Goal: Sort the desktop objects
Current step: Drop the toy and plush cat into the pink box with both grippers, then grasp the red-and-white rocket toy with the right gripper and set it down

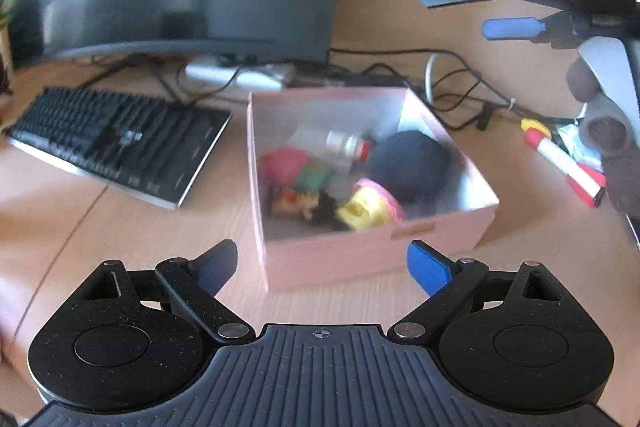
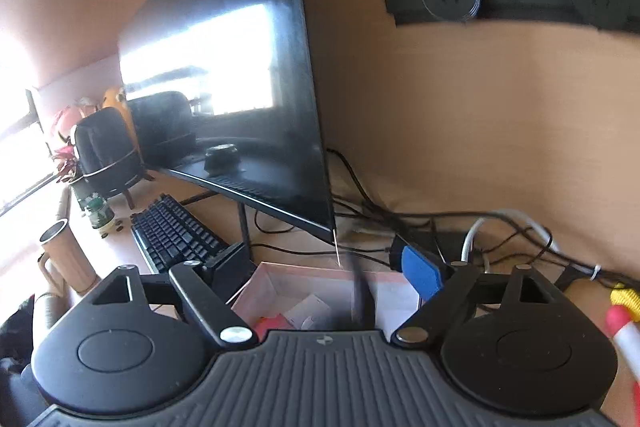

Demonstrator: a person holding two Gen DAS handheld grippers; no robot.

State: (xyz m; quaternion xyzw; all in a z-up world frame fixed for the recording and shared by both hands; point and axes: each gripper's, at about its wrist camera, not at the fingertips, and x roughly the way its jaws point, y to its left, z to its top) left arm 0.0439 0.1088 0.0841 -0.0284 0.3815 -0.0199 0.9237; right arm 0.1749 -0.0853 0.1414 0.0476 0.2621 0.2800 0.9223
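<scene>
Box (image 1: 440, 227) fills the middle of your left wrist view — pink, open-topped, resting on the worktop (image 1: 120, 227), with a dark ball (image 1: 408, 163), a small bottle (image 1: 344, 145) and blurred toys inside. Your left tongs (image 1: 322, 269) stand wide apart with nothing between them, just in front of the box's near corner. A red-and-white marker (image 1: 564, 167) lies at right, a keyboard (image 1: 116, 143) at left. In the right wrist view, your right tongs (image 2: 316, 283) are also spread and empty — the box (image 2: 280, 279) sits just beyond, below the monitor (image 2: 240, 87).
</scene>
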